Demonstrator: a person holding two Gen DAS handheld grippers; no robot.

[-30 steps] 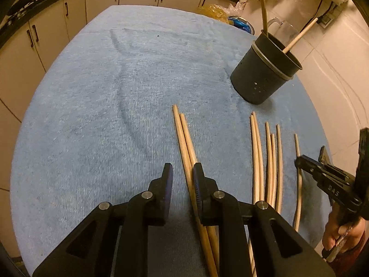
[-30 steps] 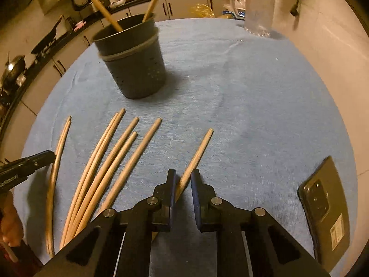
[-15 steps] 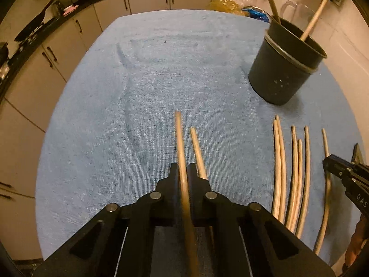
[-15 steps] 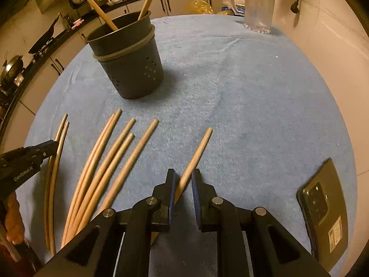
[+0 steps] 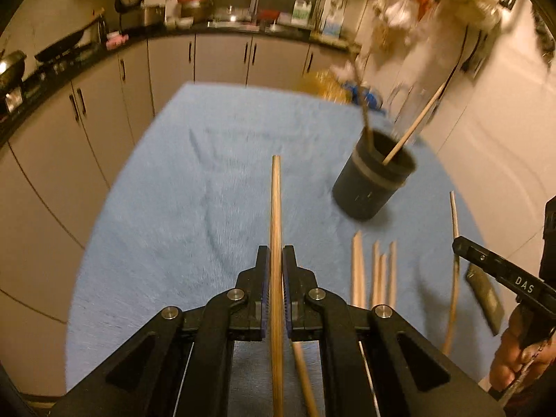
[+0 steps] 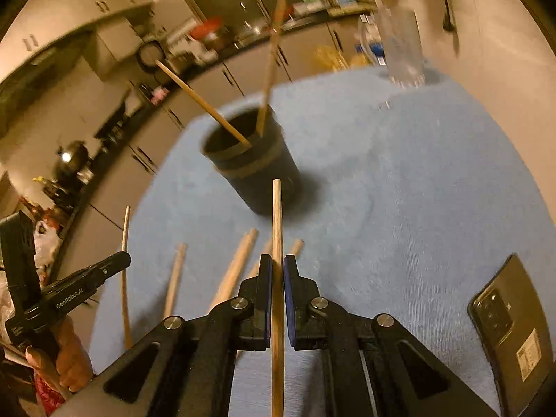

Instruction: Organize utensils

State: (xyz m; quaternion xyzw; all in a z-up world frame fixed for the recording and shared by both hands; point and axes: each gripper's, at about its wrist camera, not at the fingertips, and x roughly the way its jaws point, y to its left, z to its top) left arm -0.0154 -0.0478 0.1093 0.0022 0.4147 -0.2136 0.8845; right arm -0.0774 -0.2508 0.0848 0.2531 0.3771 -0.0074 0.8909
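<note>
Two claws, one chopstick each. Left claw: clenched on a wooden chopstick, which runs straight forward between the blue pads, its tip raised clear of the blue cloth that covers the surface. Right claw: jaws have just been closing and now grip a second chopstick, likewise pointing straight ahead, tip in the air in front of the holder. A hand carries the left tool at the lower left of the right wrist view; the other hand shows at the lower right of the left wrist view.

One loose chopstick lies on the cloth just under and to the right of the left claw. Four or so more chopsticks lie side by side on the cloth, between the two claws. One dark phone lies flat near the right edge of the cloth.

One dark round utensil holder with a pale band stands upright farther out on the cloth, well apart from both claws; two sticks lean inside it. One clear glass jug, blurred, stands at the far edge of the cloth. Beyond: cabinet fronts and a cluttered kitchen worktop.
</note>
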